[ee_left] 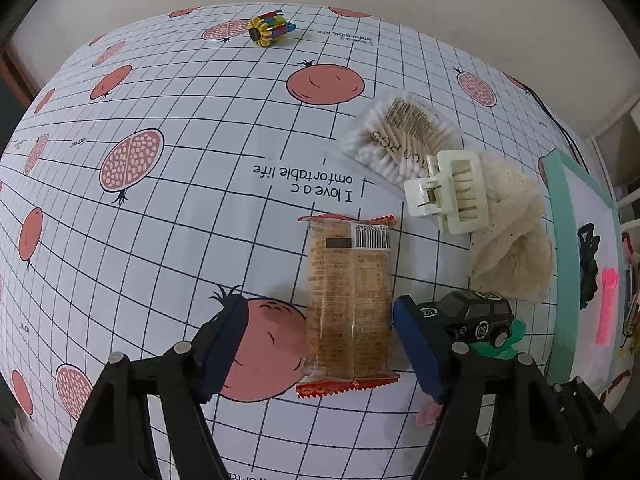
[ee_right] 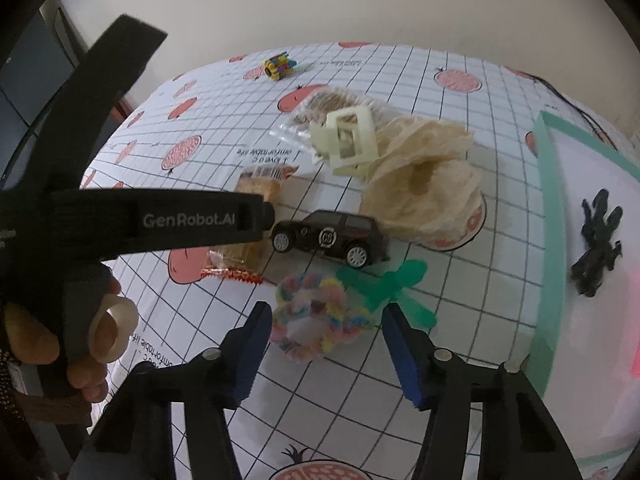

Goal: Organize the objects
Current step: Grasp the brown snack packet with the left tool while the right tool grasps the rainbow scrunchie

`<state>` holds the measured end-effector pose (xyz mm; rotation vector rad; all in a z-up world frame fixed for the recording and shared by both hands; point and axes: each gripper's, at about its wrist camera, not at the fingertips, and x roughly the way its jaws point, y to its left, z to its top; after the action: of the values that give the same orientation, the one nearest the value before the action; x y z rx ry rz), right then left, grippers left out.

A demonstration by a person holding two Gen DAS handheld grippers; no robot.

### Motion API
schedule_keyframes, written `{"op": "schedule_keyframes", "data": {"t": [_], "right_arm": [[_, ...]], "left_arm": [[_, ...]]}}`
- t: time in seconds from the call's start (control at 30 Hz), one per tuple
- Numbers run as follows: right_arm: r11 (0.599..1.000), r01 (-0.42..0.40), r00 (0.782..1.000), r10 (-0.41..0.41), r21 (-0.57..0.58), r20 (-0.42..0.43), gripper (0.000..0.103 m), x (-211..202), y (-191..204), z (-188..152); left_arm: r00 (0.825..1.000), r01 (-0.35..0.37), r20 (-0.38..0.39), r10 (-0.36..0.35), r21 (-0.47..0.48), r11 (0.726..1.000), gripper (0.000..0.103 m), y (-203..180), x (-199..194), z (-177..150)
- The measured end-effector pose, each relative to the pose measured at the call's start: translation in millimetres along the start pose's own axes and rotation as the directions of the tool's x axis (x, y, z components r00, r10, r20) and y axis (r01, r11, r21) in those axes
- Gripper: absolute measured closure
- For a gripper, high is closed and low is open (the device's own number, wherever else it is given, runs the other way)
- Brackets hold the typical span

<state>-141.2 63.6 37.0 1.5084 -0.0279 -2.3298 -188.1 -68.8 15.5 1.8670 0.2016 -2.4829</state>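
Blue pads on my left gripper (ee_left: 318, 350) stand wide open on both sides of the cracker pack (ee_left: 349, 300), not squeezing yet. It lies flat on the tablecloth (ee_left: 160, 240), just beside the toy car (ee_left: 476, 317). I think it is light, slippery and easy to crack, so I should pinch its long sides softly. My right gripper (ee_right: 326, 350) is open too, with the fluffy pompom (ee_right: 316, 322) between its pads, which looks soft and squashy.

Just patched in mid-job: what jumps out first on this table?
The open left gripper straddles a clear-wrapped cracker packet. The open right gripper frames a pastel fluffy scrunchie, with a black toy car just beyond. Farther back, a cream claw hair clip sits on crumpled beige cloth.
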Motion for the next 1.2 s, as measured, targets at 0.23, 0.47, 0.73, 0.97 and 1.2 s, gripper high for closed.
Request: {"op": "schedule_keyframes", "data": {"t": [0.23, 0.47, 0.73, 0.97, 1.2], "right_arm": [[0.998, -0.029, 1.0, 0.029, 0.048, 0.001, 0.052, 4.2, -6.2, -0.9], [0.998, -0.036, 0.999, 0.036, 0.058, 0.003, 0.059, 4.9, -8.5, -0.8], [0.997, -0.043, 0.999, 0.043, 0.068, -0.008, 0.076, 5.6, -12.1, -1.9], [0.996, -0.054, 0.999, 0.054, 0.071, -0.001, 0.08, 3.7, -12.8, -1.2], [0.995, -0.061, 0.998, 0.06, 0.078, 0.021, 0.081, -5.9, -15.3, -0.9]], "left_arm": [[1.0, -0.011, -0.018, 0.011, 0.011, 1.0, 0.028, -3.4, 11.8, 4.2], [0.999, -0.037, -0.004, 0.037, 0.037, 0.999, 0.039, -5.1, 11.4, 7.9], [0.999, -0.048, 0.009, 0.048, 0.032, 0.998, 0.058, 1.3, 9.2, 11.0], [0.999, -0.045, 0.015, 0.045, 0.049, 0.998, 0.064, 4.5, 8.4, 13.4], [0.999, -0.034, 0.014, 0.033, 0.051, 0.998, 0.065, 10.3, 7.6, 17.0]]}}
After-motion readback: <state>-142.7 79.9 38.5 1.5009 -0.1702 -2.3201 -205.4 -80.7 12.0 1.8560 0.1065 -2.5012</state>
